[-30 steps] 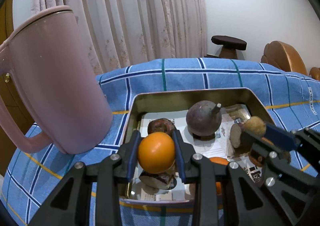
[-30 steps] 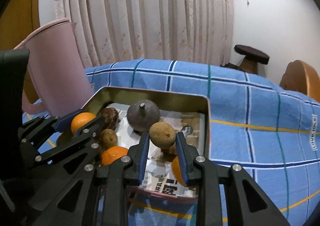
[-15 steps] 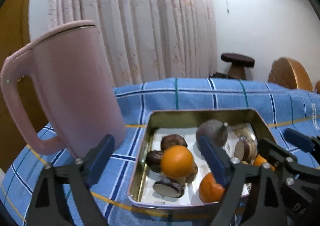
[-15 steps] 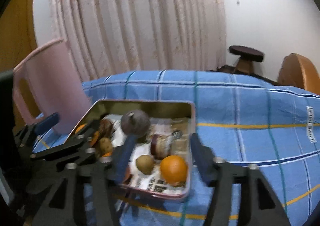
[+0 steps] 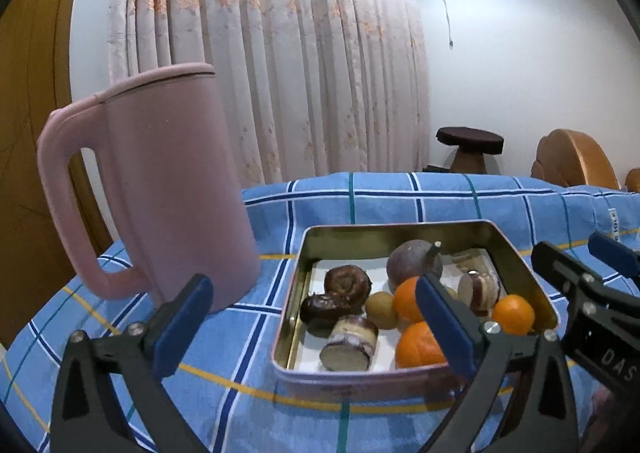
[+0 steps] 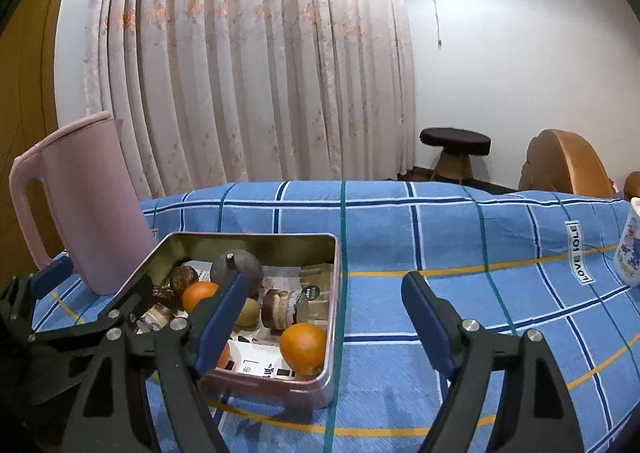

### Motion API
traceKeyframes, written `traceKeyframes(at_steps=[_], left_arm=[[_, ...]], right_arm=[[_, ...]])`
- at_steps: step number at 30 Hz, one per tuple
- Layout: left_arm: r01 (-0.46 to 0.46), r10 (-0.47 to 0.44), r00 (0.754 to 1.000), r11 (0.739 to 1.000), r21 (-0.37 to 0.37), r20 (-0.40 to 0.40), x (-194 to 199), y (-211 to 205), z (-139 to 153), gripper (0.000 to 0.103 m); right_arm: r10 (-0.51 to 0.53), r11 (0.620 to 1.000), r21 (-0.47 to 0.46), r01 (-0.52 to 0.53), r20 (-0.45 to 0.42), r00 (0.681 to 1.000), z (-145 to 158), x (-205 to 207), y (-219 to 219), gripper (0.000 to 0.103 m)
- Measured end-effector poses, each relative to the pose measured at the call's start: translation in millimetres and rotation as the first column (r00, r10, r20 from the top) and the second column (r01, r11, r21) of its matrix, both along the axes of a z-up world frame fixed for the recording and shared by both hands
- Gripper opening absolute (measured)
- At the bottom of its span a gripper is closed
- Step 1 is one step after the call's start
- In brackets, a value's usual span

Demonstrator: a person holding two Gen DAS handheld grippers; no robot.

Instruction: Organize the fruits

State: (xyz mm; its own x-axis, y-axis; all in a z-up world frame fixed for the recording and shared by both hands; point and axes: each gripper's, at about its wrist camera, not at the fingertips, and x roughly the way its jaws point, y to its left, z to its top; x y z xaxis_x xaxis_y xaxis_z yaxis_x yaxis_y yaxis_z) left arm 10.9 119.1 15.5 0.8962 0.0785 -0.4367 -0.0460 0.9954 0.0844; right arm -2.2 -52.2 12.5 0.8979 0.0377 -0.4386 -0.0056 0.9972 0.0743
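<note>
A metal tin [image 5: 304, 253] [image 6: 335, 293] on the blue checked cloth holds several fruits: oranges [image 5: 513, 313] [image 6: 303, 345], a dark purple round fruit [image 5: 410, 261] [image 6: 236, 271], a small brown kiwi-like fruit [image 5: 380, 315] [image 6: 248, 311], and dark brown pieces [image 5: 347, 283]. My left gripper [image 5: 312, 317] is open and empty, back from the tin's near left. My right gripper [image 6: 324, 309] is open and empty, in front of the tin's right edge.
A tall pink jug [image 5: 160, 189] [image 6: 80, 205] stands left of the tin. A patterned cup [image 6: 630, 253] stands at the far right edge. A stool [image 6: 456, 149] and a wooden chair [image 6: 560, 161] stand beyond the table, before a curtain.
Both grippers opened: the left let go of an orange, the right of the brown fruit, both now lying in the tin. Both grippers have drawn back and up from the tin.
</note>
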Motion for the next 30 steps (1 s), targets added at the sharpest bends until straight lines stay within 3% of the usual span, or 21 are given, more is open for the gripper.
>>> traceKeyframes(at_steps=[12,23,30], left_arm=[[-0.012,0.011,0.997,1.0,0.003,0.073,-25.0,-0.2,4.8,0.103],[-0.022,0.028,0.996,0.997,-0.07,0.083,-27.3,7.1,5.1,0.103],[0.001,0.003,0.996,0.999,-0.047,0.089,-28.5,0.5,5.0,0.103]], right_arm=[[-0.048,0.999,-0.004,0.049,0.131,0.99,6.8,-33.5,-1.5,0.081],[-0.062,0.998,-0.016,0.065,0.139,0.988,4.9,-33.5,-0.6,0.081],[-0.062,0.998,-0.016,0.065,0.132,0.989,4.8,-32.8,0.4,0.081]])
